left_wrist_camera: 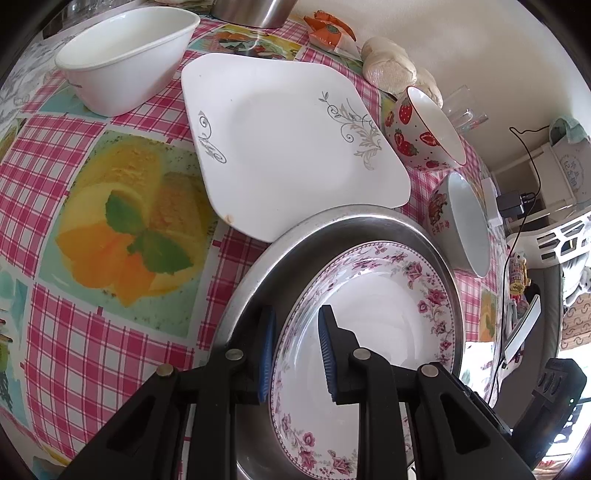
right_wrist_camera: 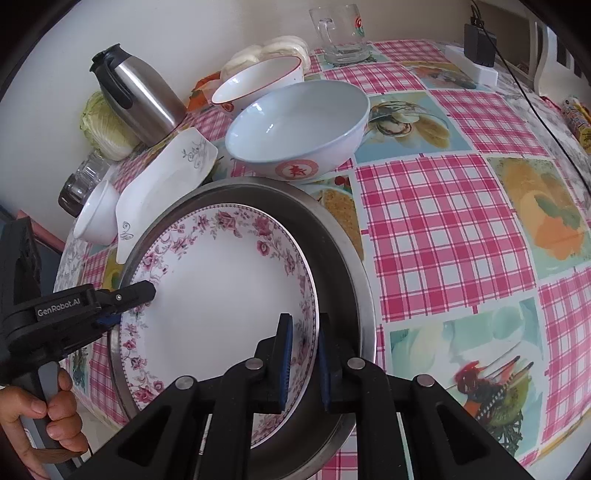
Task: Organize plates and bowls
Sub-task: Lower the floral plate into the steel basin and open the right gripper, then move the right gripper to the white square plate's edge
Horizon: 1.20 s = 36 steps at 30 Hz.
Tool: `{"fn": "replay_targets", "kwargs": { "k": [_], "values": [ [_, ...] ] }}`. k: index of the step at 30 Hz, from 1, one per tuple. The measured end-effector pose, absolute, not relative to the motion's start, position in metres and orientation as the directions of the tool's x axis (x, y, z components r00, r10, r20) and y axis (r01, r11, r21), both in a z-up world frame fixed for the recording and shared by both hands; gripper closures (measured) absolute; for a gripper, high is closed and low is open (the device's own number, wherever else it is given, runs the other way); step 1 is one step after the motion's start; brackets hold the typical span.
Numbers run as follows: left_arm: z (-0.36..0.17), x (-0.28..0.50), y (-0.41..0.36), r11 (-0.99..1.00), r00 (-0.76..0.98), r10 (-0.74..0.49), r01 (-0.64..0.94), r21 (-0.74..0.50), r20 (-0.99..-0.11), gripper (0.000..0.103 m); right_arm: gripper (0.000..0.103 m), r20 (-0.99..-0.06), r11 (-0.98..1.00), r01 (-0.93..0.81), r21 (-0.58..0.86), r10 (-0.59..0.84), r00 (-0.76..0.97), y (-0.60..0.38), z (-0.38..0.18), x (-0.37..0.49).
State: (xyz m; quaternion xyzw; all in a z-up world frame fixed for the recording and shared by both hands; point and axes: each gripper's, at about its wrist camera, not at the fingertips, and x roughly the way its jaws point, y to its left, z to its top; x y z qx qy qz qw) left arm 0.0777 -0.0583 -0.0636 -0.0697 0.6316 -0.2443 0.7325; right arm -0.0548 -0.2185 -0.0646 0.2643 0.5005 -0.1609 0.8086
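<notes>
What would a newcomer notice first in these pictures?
First, the floral plate in the steel pan at the table's near edge, with the left gripper and the right gripper shut on opposite rims. Behind it stand a pale blue bowl and a steel flask.

Home dining/kitchen table, not lab or shop. Evidence: pink check oilcloth (right_wrist_camera: 436, 206) w/ printed food pics; mixed household crockery, e.g. strawberry bowl (left_wrist_camera: 421, 125), floral plate (right_wrist_camera: 221, 291) in a steel basin (right_wrist_camera: 343, 258). Steel thermos jug (right_wrist_camera: 136, 92), cabbage (right_wrist_camera: 103, 129), steamed buns (left_wrist_camera: 391, 62), glass mug (right_wrist_camera: 340, 33) by plain wall. Charger + power strip (right_wrist_camera: 476, 59) on table edge; white laundry-type basket (left_wrist_camera: 561, 240) in bkgd.
</notes>
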Motion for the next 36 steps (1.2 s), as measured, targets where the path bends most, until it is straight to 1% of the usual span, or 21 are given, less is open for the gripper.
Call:
{"fn": "replay_targets", "kwargs": {
  "k": [5, 7, 9, 12, 14, 16, 17, 18, 19, 22, 24, 25, 26, 27, 28, 29, 33, 36],
  "values": [
    [-0.061, 0.078, -0.072, 0.883, 0.074, -0.401, 0.297, -0.364, -0.913, 0.078, 0.088, -0.893, 0.788, 0.542, 0.291, 0.02, 0.451, -0.222, -0.065, -0.054],
    [-0.056, 0.078, -0.078, 0.88, 0.075, -0.397, 0.312, -0.357, -0.915, 0.071, 0.088, -0.89, 0.792, 0.545, 0.277, -0.002, 0.456, -0.221, -0.059, -0.055],
    [-0.048, 0.076, -0.081, 0.877, 0.084, -0.397, 0.327, -0.351, -0.914, 0.067, 0.086, -0.88, 0.796, 0.544, 0.265, -0.031, 0.474, -0.221, -0.05, -0.058],
    [-0.034, 0.073, -0.082, 0.879, 0.124, -0.384, 0.353, -0.322, -0.915, 0.064, 0.086, -0.862, 0.805, 0.538, 0.249, -0.068, 0.502, -0.219, -0.038, -0.059],
    [-0.025, 0.073, -0.082, 0.88, 0.152, -0.382, 0.361, -0.308, -0.912, 0.059, 0.086, -0.853, 0.812, 0.532, 0.24, -0.085, 0.515, -0.217, -0.033, -0.059],
    [-0.02, 0.073, -0.08, 0.885, 0.17, -0.376, 0.358, -0.299, -0.911, 0.047, 0.075, -0.848, 0.824, 0.52, 0.223, -0.099, 0.521, -0.214, -0.029, -0.056],
    [-0.018, 0.074, -0.078, 0.889, 0.179, -0.369, 0.356, -0.289, -0.912, 0.044, 0.059, -0.848, 0.83, 0.514, 0.216, -0.102, 0.521, -0.211, -0.029, -0.055],
    [-0.017, 0.076, -0.076, 0.893, 0.189, -0.358, 0.356, -0.276, -0.914, 0.038, 0.041, -0.847, 0.836, 0.508, 0.21, -0.103, 0.521, -0.209, -0.029, -0.053],
    [-0.017, 0.076, -0.076, 0.898, 0.199, -0.344, 0.356, -0.259, -0.918, 0.031, 0.035, -0.846, 0.841, 0.5, 0.207, -0.103, 0.524, -0.206, -0.03, -0.052],
    [-0.02, 0.079, -0.07, 0.911, 0.216, -0.299, 0.355, -0.21, -0.93, 0.024, 0.029, -0.843, 0.859, 0.475, 0.189, -0.107, 0.527, -0.199, -0.03, -0.049],
    [-0.024, 0.078, -0.069, 0.918, 0.223, -0.269, 0.355, -0.179, -0.937, 0.02, 0.017, -0.844, 0.866, 0.467, 0.178, -0.11, 0.525, -0.195, -0.032, -0.047],
    [-0.026, 0.079, -0.069, 0.921, 0.227, -0.253, 0.355, -0.162, -0.941, 0.018, 0.015, -0.845, 0.869, 0.464, 0.172, -0.112, 0.522, -0.194, -0.034, -0.047],
    [-0.028, 0.08, -0.07, 0.923, 0.23, -0.238, 0.355, -0.146, -0.944, 0.017, 0.01, -0.846, 0.872, 0.461, 0.166, -0.114, 0.52, -0.194, -0.035, -0.046],
    [-0.03, 0.08, -0.069, 0.925, 0.234, -0.224, 0.357, -0.131, -0.946, 0.014, 0.003, -0.846, 0.874, 0.458, 0.16, -0.118, 0.519, -0.193, -0.036, -0.045],
    [-0.032, 0.081, -0.069, 0.927, 0.24, -0.206, 0.359, -0.111, -0.949, 0.011, 0.0, -0.846, 0.877, 0.455, 0.153, -0.122, 0.519, -0.192, -0.037, -0.045],
    [-0.034, 0.081, -0.07, 0.929, 0.247, -0.189, 0.359, -0.092, -0.95, 0.01, 0.0, -0.844, 0.88, 0.453, 0.147, -0.127, 0.52, -0.192, -0.037, -0.044],
    [-0.04, 0.082, -0.069, 0.934, 0.288, -0.139, 0.356, -0.029, -0.948, 0.008, 0.0, -0.838, 0.89, 0.436, 0.13, -0.137, 0.529, -0.19, -0.038, -0.044],
    [-0.039, 0.085, -0.067, 0.935, 0.318, -0.139, 0.353, -0.018, -0.938, 0.007, 0.0, -0.828, 0.896, 0.432, 0.102, -0.164, 0.536, -0.188, -0.036, -0.043]
  ]
}}
